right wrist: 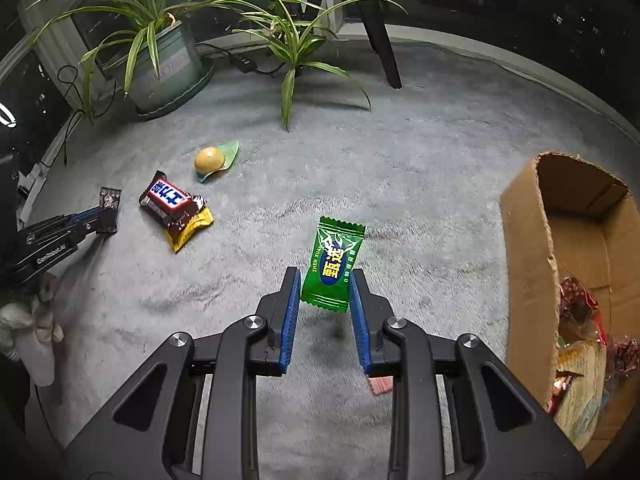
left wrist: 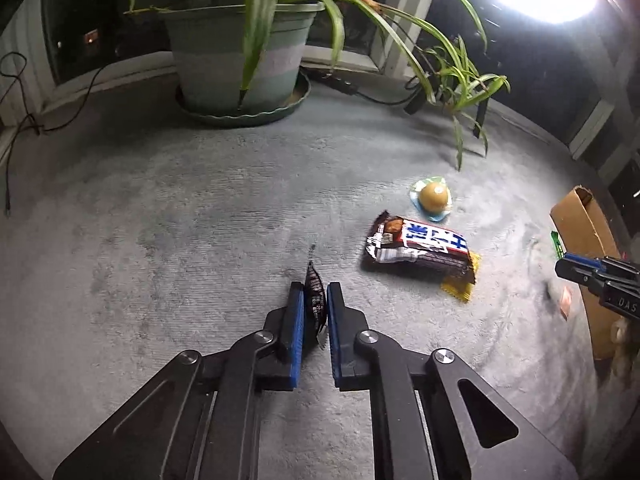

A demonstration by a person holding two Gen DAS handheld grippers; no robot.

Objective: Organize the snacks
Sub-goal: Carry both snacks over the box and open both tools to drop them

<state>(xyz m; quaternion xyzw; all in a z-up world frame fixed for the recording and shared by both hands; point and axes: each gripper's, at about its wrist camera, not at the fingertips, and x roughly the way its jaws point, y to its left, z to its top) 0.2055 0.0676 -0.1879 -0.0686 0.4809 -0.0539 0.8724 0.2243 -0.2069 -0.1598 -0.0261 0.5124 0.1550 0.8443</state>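
Note:
My left gripper [left wrist: 315, 296] is shut on a small dark brown candy wrapper [left wrist: 314, 296], held edge-on above the grey carpet; it also shows in the right wrist view [right wrist: 109, 208]. My right gripper [right wrist: 325, 284] holds a green candy packet [right wrist: 334, 266] between its blue pads, upright above the carpet. On the carpet lie a brown chocolate bar [left wrist: 420, 250] over a yellow packet [left wrist: 460, 284], and a round yellow jelly cup [left wrist: 433, 196]. An open cardboard box [right wrist: 528, 264] at the right holds several snacks.
A large potted spider plant [left wrist: 240, 52] stands at the back, with a smaller plantlet [left wrist: 464, 76] to its right. Black cables [left wrist: 360, 92] run along the window sill. A small pink piece [right wrist: 380, 384] lies under my right gripper.

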